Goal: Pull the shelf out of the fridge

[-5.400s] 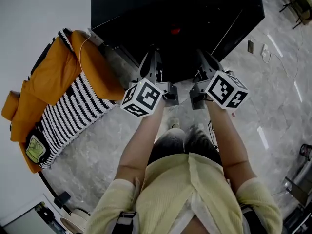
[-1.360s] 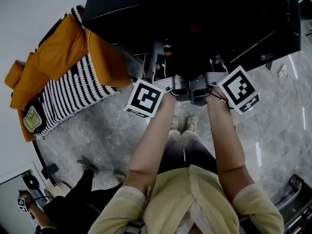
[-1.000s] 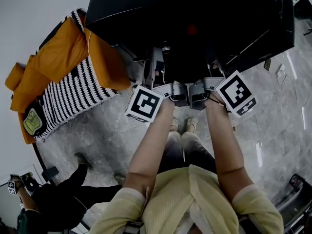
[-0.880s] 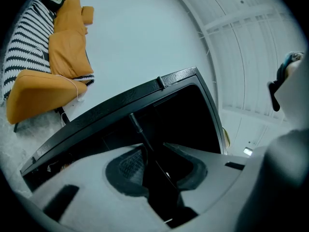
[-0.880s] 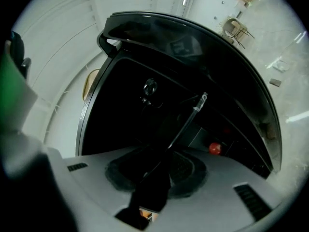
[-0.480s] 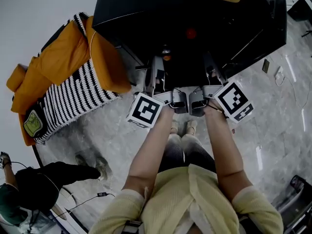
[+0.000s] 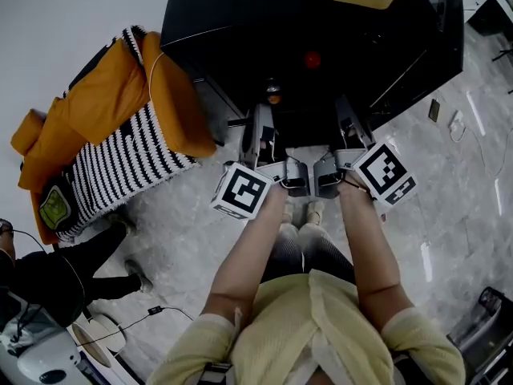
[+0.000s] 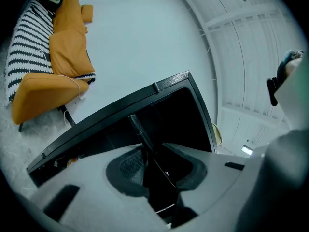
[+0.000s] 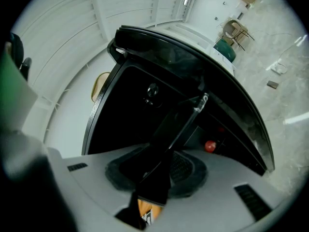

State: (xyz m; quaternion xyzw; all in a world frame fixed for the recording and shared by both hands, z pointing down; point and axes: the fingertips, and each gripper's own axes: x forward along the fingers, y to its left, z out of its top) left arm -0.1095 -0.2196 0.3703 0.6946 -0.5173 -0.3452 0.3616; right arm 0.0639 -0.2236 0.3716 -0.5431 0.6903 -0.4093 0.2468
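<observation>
In the head view, one black fridge [image 7: 240, 22] fills the top of the frame, and two hand-held grippers reach into its open front: the left hand-held gripper [image 7: 261, 123] and the right hand-held gripper [image 7: 345, 111], side by side, equally near. The one shelf [image 7: 304, 123] is a dark panel, hard to make out, that runs from them toward the frame top. Its front edge spans left to right between them, so the pull is likely toward the frame bottom. In the left gripper view, the left hand-held gripper [image 8: 153, 166] is clamped on the shelf's thin edge [image 8: 137, 127]. In the right gripper view, the right hand-held gripper [image 9: 159, 173] grips the shelf [image 9: 181, 122], partly inside the fridge [image 9: 135, 81].
</observation>
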